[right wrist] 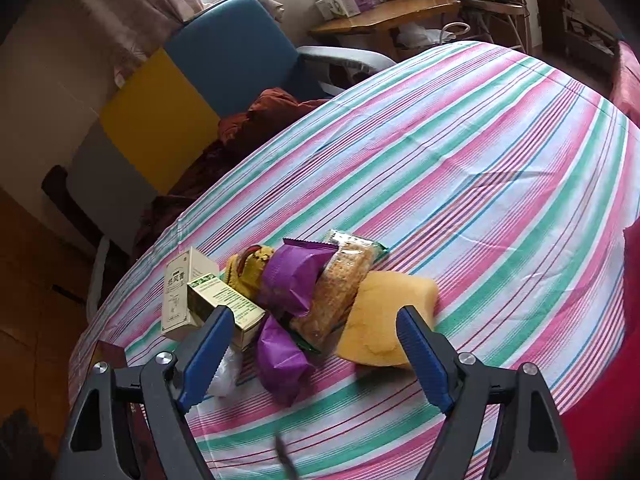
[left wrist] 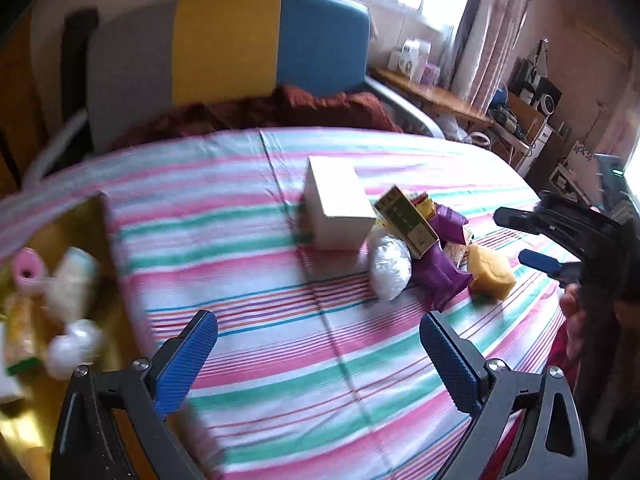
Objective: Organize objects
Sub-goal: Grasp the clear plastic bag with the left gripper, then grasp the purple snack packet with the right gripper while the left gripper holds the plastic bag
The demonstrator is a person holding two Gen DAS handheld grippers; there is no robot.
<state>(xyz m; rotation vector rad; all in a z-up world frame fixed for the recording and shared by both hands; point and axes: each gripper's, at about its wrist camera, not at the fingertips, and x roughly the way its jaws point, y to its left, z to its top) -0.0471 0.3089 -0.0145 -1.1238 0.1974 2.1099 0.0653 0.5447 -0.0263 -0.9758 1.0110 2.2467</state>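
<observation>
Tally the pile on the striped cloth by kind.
Cardboard boxes: 2
Purple packets: 2
Cracker packet: 1
Yellow patterned packet: 1
Yellow sponge: 1
White plastic bundle: 1
Total: 8

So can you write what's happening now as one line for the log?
left gripper: open, empty | right gripper: open, empty, over pile | sponge, purple packets, boxes: on striped cloth

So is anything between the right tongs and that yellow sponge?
Nothing visible. The right tongs are open and empty, with the yellow sponge just ahead at the pile's near edge, beside the cracker packet.
</observation>
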